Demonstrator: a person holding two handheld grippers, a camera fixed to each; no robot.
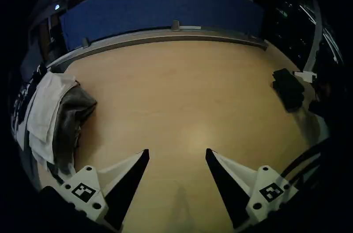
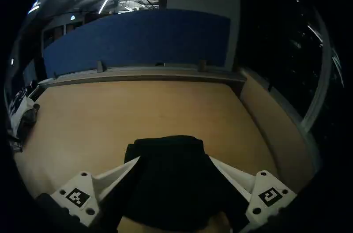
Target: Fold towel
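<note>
towel pile (image 1: 48, 109) at table (image 1: 176, 100) left edge; lone towel (image 1: 287, 88) far right; partition (image 1: 159, 8) behind table.

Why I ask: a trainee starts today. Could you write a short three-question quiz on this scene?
1. True or false: the left gripper is shut on a cloth.
2. The towel between the right gripper's fingers is: A white, B dark, C red.
3. Fill in: in the left gripper view, the pile of white and grey towels lies at the ___ edge of the table.

Key: 1 false; 2 B; 3 left.
</note>
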